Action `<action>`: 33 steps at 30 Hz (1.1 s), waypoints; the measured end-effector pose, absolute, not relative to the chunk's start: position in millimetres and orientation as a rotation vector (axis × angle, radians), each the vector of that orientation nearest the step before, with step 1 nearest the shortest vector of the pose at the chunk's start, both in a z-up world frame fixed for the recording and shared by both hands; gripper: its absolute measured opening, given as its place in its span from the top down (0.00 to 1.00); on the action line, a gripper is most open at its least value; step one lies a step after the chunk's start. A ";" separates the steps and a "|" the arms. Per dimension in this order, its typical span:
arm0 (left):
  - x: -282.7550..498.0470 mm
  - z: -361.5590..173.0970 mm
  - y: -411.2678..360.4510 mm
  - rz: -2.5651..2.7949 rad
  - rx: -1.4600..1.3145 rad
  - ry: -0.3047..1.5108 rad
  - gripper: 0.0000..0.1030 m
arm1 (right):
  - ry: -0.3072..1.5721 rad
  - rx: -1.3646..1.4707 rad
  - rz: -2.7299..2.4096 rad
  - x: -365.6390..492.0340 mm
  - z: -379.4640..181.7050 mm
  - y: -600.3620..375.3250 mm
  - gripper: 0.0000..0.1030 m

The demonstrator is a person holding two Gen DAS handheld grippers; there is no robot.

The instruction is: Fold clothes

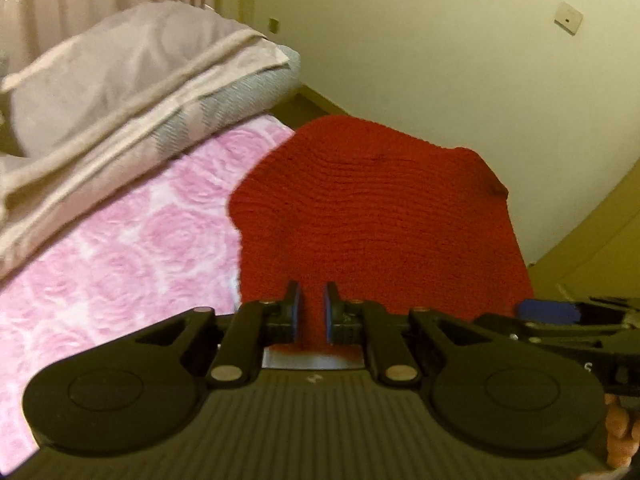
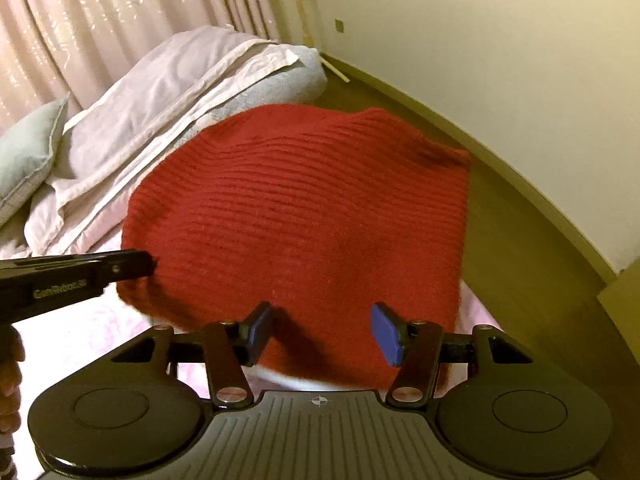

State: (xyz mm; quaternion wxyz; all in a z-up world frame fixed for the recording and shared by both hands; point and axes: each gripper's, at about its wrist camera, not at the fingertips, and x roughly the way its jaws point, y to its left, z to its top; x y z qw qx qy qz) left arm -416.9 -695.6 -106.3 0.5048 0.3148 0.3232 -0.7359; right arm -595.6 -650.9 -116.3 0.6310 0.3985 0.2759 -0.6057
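On the pink rose-patterned bedspread (image 1: 120, 248) lies a red knitted garment (image 1: 372, 216), its ribbed cloth spread toward the far edge of the bed, where the wooden floor (image 2: 520, 240) and the cream wall (image 1: 440, 60) begin. Beyond the garment, toward the curtains (image 2: 100, 20), sits a heap of pale lilac bedding (image 1: 132, 80), and in the right wrist view a light green pillow (image 2: 28, 152) leans just beside that heap.

At the near edge of the red garment the left gripper (image 1: 313, 312) has its jaws drawn close, with a narrow strip of the red cloth pinched up between its blue pads (image 1: 329, 312). From the right wrist view that gripper comes in from the side, its tip meeting the garment's near left edge.

Next to it along the same near edge, the right gripper (image 2: 326, 332) hovers with its jaws spread wide, the red cloth lying beneath and between its fingers (image 2: 386, 334) but not clamped. Whether the pads touch the cloth I cannot tell.
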 end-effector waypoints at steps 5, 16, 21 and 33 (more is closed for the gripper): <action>-411.1 -71.6 -668.5 -1.751 0.767 0.742 0.71 | 0.615 0.966 -1.424 -593.3 -100.2 -623.4 0.15; -389.7 -18.5 -610.2 -1.760 0.823 0.640 0.53 | 0.541 0.988 -1.521 -567.7 -53.8 -564.4 0.10; -372.3 -5.0 -582.6 -1.778 0.811 0.622 0.50 | 0.518 0.958 -1.562 -555.0 -36.2 -529.4 0.06; -315.8 26.4 -498.4 -1.801 0.791 0.542 0.39 | 0.466 0.941 -1.622 -507.4 -13.8 -446.8 0.04</action>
